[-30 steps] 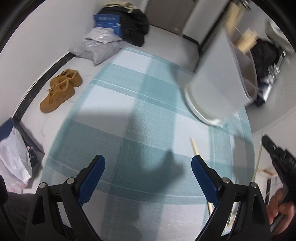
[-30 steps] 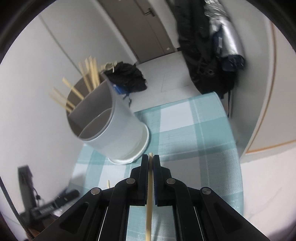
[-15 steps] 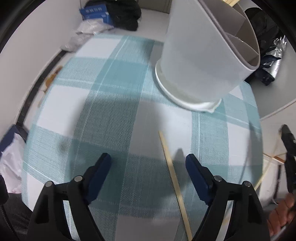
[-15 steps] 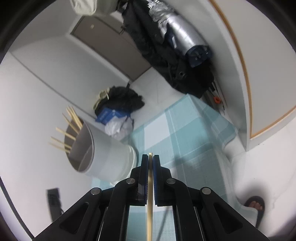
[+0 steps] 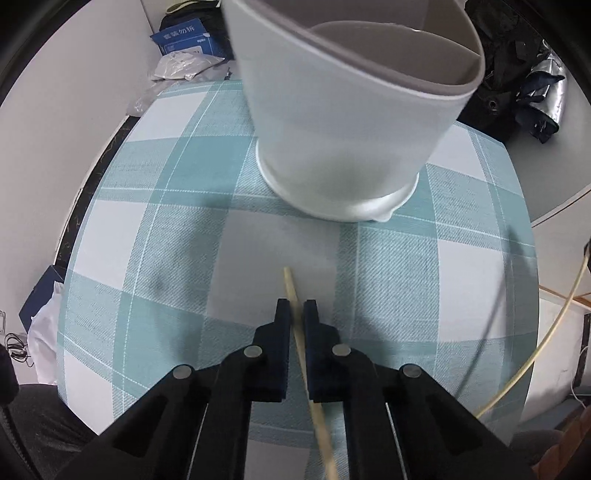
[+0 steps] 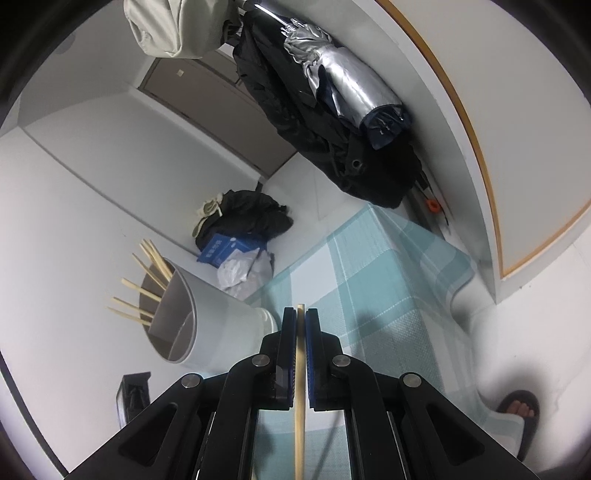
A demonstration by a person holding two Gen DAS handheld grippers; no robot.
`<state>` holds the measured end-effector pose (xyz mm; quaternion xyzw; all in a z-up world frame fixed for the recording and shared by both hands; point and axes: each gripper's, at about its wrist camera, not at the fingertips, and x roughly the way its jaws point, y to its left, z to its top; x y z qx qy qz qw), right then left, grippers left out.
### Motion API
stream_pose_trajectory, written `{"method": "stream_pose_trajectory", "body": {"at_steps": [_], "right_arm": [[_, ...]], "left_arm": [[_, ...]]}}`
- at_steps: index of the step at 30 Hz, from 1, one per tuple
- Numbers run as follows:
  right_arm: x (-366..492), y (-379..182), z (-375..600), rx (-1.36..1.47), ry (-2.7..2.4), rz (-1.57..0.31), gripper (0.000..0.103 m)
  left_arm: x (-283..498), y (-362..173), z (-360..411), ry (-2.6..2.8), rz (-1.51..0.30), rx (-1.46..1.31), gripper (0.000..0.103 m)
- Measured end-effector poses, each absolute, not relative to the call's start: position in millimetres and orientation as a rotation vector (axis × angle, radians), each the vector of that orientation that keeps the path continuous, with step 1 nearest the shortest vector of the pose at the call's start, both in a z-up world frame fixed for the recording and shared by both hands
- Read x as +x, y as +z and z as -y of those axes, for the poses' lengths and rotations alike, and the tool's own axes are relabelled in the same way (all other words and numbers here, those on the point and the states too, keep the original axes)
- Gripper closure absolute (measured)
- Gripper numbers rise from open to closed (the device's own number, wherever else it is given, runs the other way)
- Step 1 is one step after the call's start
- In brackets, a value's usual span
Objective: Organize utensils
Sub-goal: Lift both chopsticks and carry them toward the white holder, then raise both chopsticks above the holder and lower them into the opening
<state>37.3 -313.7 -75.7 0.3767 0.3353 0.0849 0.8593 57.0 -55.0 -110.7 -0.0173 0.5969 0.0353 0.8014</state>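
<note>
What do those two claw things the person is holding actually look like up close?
Both look alike. The left gripper and the right gripper each have two flat black fingers lined with blue pads, on angular black plastic linkage arms with cut-out slots, joined by round silver pivot pins. No markings or sleeves show on them.

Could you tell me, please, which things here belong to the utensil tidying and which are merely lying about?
Job:
- pale wooden chopstick in left tongs
- second wooden chopstick in right tongs
- white divided plastic holder

Lying about:
- blue cardboard box
- black clothing pile
- silver folded umbrella
</note>
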Motion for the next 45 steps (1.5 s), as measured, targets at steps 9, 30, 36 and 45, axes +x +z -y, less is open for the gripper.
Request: {"method": "stream_pose_trajectory", "body": {"at_steps": [9,30,36,45], "right_arm": [[32.3,-72.6,319.2,0.794,0.173,-0.688,0.099],[-1.7,-31.6,274.9,0.567,0.270,-0.562,0.099],[-14.5,-13.0,247.6,0.434,0.302,-0.525,0.099],[-30.9,6.4,225.8,0.334,0.308,-0.497,0.099]], "left_arm": [[49.6,-103.9,58.9,0.058,-1.224,-0.028,0.102],[22.7,-7.0,55.4,-0.173,-0.902,-0.146,0.102],[11.3,7.3,50.9,-0.214,-0.823,-0.121,0.102],[-4.4,14.0,41.3,-0.257,-0.788,-0.122,0.102]]}}
